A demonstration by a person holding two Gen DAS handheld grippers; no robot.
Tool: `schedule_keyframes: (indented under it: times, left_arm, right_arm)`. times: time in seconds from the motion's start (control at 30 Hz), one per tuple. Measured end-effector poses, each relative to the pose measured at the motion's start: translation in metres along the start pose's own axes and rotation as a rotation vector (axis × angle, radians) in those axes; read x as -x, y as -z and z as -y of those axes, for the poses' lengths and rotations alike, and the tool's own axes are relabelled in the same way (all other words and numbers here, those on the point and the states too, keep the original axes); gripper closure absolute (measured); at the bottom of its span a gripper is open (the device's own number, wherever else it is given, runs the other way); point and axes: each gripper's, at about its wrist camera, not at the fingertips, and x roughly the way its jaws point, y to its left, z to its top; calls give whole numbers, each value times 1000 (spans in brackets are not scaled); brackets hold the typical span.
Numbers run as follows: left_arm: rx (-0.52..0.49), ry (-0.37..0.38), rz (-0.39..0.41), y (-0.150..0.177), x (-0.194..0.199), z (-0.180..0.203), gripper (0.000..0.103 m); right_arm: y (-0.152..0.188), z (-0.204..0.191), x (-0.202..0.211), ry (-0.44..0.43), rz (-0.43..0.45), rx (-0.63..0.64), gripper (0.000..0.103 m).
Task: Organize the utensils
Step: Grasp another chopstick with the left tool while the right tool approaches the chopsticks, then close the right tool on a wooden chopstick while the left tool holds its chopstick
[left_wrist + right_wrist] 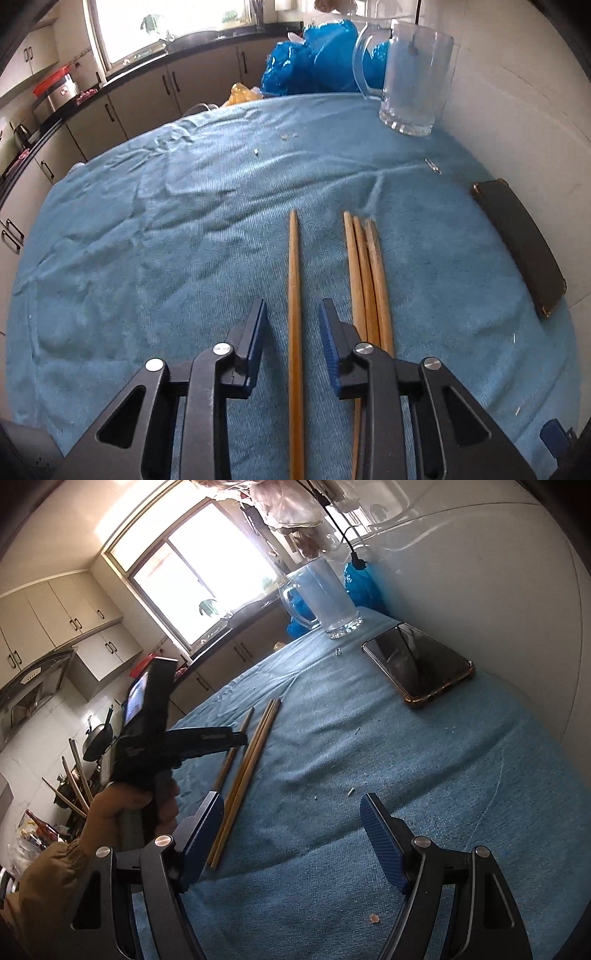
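The table (155, 229) fills both views under a rumpled blue towel (207, 192), its near edge cut off by the frame. Far back against the wall stands the glass mug (417, 77), empty as far as one can tell. To the right lies a dark phone (419, 664), screen up. Down come the left tongs (293, 325), pads spread either side of a single chopstick (294, 295) without touching it; its near end runs out of frame. Just right, three more chopsticks (365, 273) lie bunched, their lower ends hidden behind the right-hand finger. The right tongs (291, 812) hang wide apart over bare towel, gripping nothing. A gloved hand (122, 805) grips the left handle.
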Motion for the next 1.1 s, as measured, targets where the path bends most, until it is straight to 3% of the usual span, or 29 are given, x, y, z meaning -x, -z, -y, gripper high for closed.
schedule_keyframes:
  times: [0.07, 0.27, 0.4, 0.57, 0.6, 0.67, 0.73, 0.77, 1.0, 1.1]
  left_arm:
    - [18, 4, -12, 0, 0, -2, 96]
    - [91, 41, -42, 23, 16, -23, 96]
    - [128, 51, -31, 62, 45, -46, 96]
    - [219, 81, 20, 107, 64, -81, 96]
    - [238, 107, 42, 112, 66, -86, 96]
    - [266, 136, 64, 119, 69, -95, 96]
    - [278, 154, 104, 127, 71, -101, 96]
    - [271, 156, 134, 131, 72, -102, 95]
    - [362, 265, 150, 137, 69, -122, 95]
    - [358, 262, 152, 137, 69, -120, 95]
  right_arm:
    - [-1, 1, -2, 6, -4, -2, 23]
    - [-1, 0, -6, 43, -29, 5, 23]
    - [-1, -7, -6, 96, -54, 44, 23]
    - [-12, -44, -11, 61, -131, 163, 23]
    - [-18, -53, -18, 48, -154, 194, 27]
    - [-27, -64, -37, 59, -195, 229, 45]
    - [-35, -72, -62, 104, -216, 279, 72]
    - [-38, -74, -76, 123, -234, 294, 77]
    - [-48, -69, -143, 219, -319, 271, 83]
    - [-54, -79, -155, 247, -309, 295, 86]
